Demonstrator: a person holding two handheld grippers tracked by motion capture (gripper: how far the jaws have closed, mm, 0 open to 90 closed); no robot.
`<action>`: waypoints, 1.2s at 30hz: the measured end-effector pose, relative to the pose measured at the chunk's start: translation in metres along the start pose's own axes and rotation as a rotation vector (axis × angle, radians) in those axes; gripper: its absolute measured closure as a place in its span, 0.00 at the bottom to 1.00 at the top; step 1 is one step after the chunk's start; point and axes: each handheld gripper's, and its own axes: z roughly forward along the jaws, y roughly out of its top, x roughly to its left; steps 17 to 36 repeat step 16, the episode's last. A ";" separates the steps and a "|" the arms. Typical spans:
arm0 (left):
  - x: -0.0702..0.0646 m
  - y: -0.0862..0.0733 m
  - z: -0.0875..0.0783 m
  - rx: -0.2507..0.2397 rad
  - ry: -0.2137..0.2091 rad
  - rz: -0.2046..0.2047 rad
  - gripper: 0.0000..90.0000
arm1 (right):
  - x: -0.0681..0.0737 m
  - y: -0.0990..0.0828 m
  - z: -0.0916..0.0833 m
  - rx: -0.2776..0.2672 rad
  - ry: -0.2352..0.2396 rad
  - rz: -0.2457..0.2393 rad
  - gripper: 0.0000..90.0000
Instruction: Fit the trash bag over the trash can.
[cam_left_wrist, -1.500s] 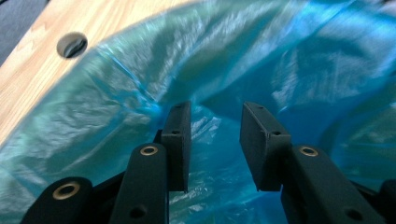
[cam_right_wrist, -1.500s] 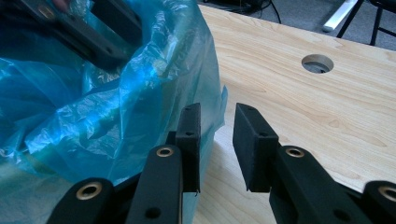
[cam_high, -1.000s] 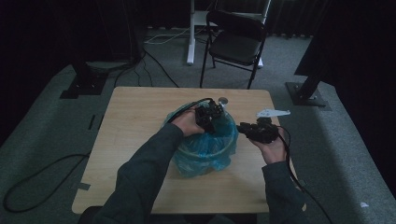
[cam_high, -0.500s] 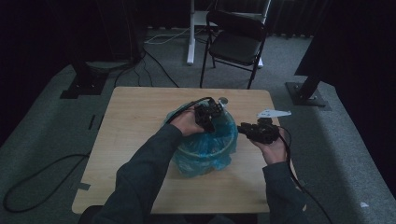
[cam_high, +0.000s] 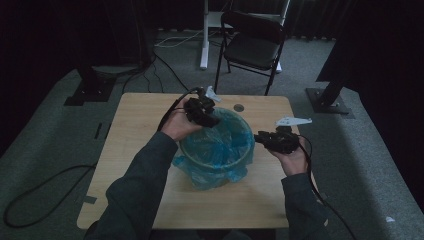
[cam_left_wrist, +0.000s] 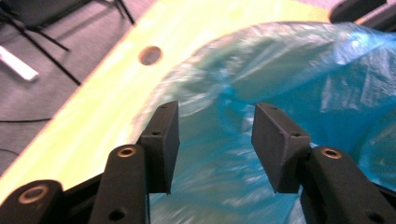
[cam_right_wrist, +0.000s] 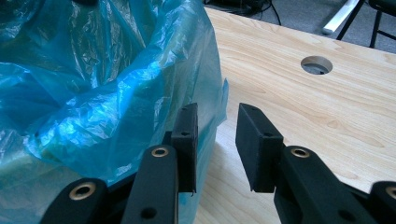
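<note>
blue bin liner lines a round bin mid-table. left gripper spread over the far rim, film between its jaws. right gripper spread, empty, beside the near rim. judgement: pinch film only, tension evenly.

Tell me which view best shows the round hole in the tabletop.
The right gripper view: the hole is sharp and close, lying beyond the open jaws in bare wood, clear of the blue bag. The left gripper view shows it blurred; the high view shows it small, behind the bin.
</note>
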 end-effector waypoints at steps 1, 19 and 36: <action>0.003 -0.003 -0.005 -0.018 0.012 -0.009 0.56 | -0.001 0.000 0.000 -0.001 0.000 0.000 0.76; 0.048 -0.094 -0.063 -0.248 0.207 -0.289 0.53 | -0.008 -0.007 -0.004 0.019 -0.034 -0.008 0.73; 0.048 -0.094 -0.063 -0.248 0.207 -0.289 0.53 | -0.008 -0.007 -0.004 0.019 -0.034 -0.008 0.73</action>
